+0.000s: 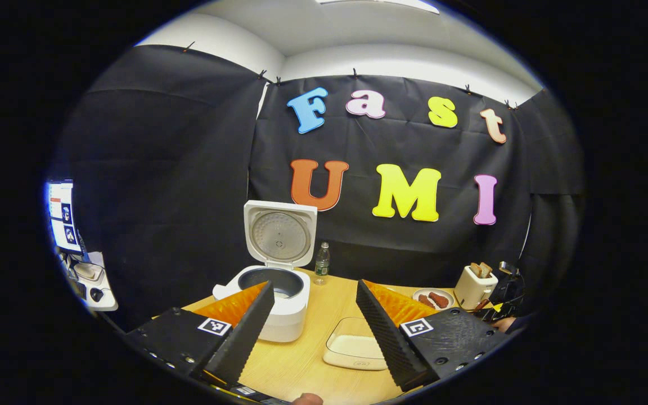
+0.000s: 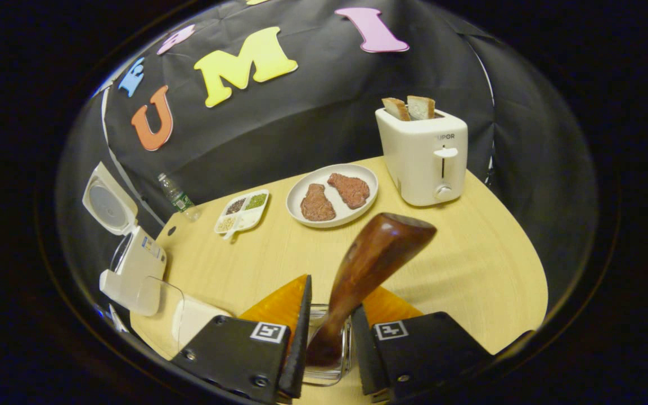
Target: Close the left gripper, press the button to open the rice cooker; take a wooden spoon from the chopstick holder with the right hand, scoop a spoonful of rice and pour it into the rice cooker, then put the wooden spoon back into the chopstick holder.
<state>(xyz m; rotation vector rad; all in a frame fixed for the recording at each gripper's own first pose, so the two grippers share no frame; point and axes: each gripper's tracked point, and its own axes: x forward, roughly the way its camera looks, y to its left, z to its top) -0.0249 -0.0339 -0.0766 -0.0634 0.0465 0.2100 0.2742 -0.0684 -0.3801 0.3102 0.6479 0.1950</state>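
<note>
Toaster (image 2: 422, 154) front reads "UPOR", first letter hidden.

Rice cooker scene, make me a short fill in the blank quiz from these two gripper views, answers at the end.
1. The rice cooker has its lid ____.
2. The toaster holds ____ slices of bread.
3. The right gripper has its fingers around the handle of the wooden ____.
4. The plate beside the toaster carries two pieces of ____.

Answers: open; two; spoon; meat
</note>
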